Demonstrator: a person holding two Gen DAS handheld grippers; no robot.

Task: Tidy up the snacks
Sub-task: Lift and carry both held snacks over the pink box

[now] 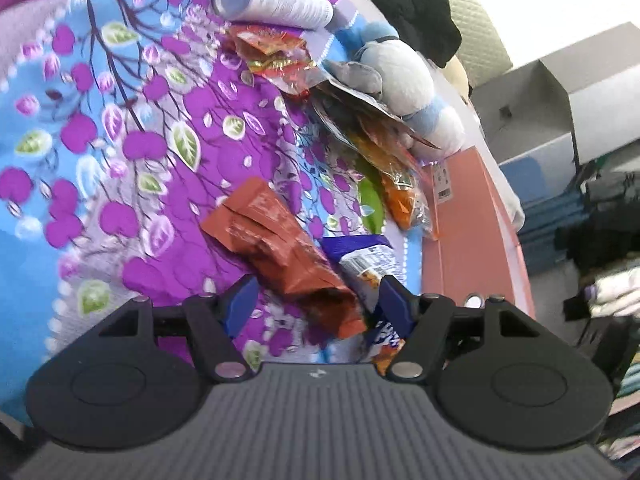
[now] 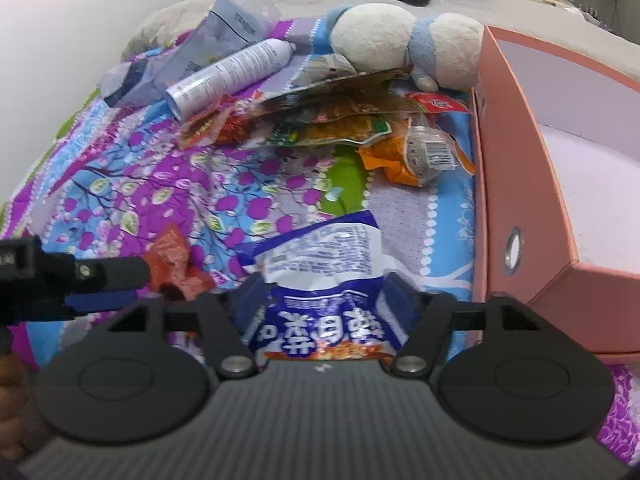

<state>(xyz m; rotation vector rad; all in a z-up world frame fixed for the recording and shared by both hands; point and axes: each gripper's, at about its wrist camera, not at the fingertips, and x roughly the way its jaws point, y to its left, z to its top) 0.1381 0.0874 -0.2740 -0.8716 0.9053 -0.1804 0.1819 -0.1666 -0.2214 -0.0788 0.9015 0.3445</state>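
Note:
My left gripper [image 1: 318,302] is open, its blue fingers either side of the near end of a crumpled red-brown snack bag [image 1: 280,252] on the floral bedspread. The left gripper also shows at the left of the right wrist view [image 2: 100,280], beside the red bag [image 2: 172,260]. My right gripper [image 2: 320,300] is open around a blue-and-white snack bag [image 2: 324,276], which also shows in the left wrist view [image 1: 368,264]. A pile of orange, red and green snack packets [image 2: 352,124] lies further off. The pink box [image 2: 532,168] stands open at the right.
A white spray can [image 2: 232,76] and a clear plastic bag [image 2: 228,28] lie at the far left of the bed. A blue-and-white plush toy [image 2: 400,36] sits behind the snack pile, against the box. Dark clothes lie beyond.

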